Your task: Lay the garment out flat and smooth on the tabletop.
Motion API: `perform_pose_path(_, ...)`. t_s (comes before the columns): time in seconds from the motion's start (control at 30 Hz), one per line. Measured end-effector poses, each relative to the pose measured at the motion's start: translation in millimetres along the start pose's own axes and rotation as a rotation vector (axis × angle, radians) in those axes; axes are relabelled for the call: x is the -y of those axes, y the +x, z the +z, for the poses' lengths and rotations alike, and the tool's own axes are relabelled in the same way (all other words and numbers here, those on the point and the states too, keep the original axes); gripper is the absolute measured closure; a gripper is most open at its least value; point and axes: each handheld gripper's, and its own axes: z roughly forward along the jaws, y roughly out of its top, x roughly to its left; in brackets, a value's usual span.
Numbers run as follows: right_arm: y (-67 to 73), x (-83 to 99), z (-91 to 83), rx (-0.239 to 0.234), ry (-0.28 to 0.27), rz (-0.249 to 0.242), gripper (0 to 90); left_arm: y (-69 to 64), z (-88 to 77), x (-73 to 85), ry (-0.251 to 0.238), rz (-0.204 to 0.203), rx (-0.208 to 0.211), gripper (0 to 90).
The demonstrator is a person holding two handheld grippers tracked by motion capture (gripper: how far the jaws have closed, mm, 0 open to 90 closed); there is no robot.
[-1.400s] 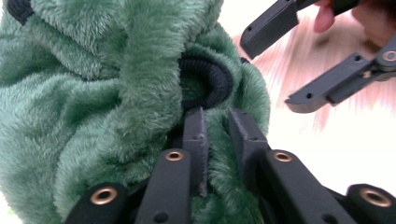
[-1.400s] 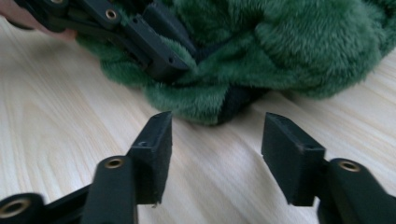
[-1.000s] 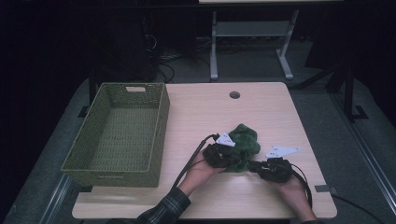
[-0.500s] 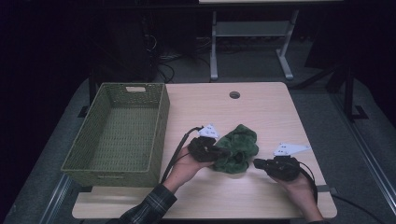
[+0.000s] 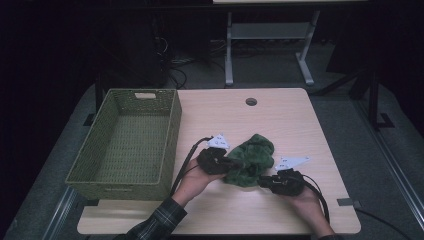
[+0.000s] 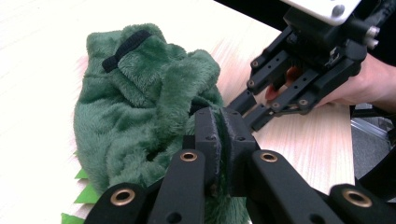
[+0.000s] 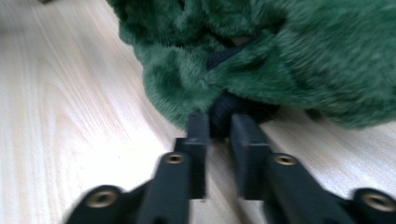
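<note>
1. Far left on the desk [image 5: 300, 125] stands a green woven basket [image 5: 172, 135], with nothing showing inside it. It looks like the likely place for the toy, though that is a judgement.

2. The left gripper [image 5: 231, 164] sits just right of the basket, at the left edge of the green plush toy [image 5: 252, 157]. In the left gripper view its jaws are pressed nearly together on a fold of the fur [image 6: 187, 88], so it holds the toy.

3. The toy lies crumpled on the desk, near the front edge and right of centre, between the two grippers. A black strip [image 6: 126, 49] runs across its upper part.

4. The right gripper [image 5: 263, 181] meets the toy from the near right. Its jaws have just been closing and stand narrow, with a dark bit of the toy [image 7: 224, 114] between the tips. Whether the pads already press on it I cannot tell.

5. Step in hand: taking hold of the toy at both sides. The next move calls for a sure right grip, then lifting both hands together so the soft body does not sag or slip free.
</note>
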Motion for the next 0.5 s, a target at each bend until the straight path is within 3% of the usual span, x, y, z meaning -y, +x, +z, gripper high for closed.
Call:
perform_pose_path(0.23, 1.3, -1.3, -5.3, 0.028, -0.001, -0.012, 86.1, 0.3, -1.9, 0.6, -0.002, 0.005, 0.0, 86.0)
perform_pose_path(0.5, -8.1, 1.9, -32.6, 0.121, -0.044, -0.011, 86.2, 3.4, -12.9, 2.0, -0.019, -0.002, -0.017, 86.0)
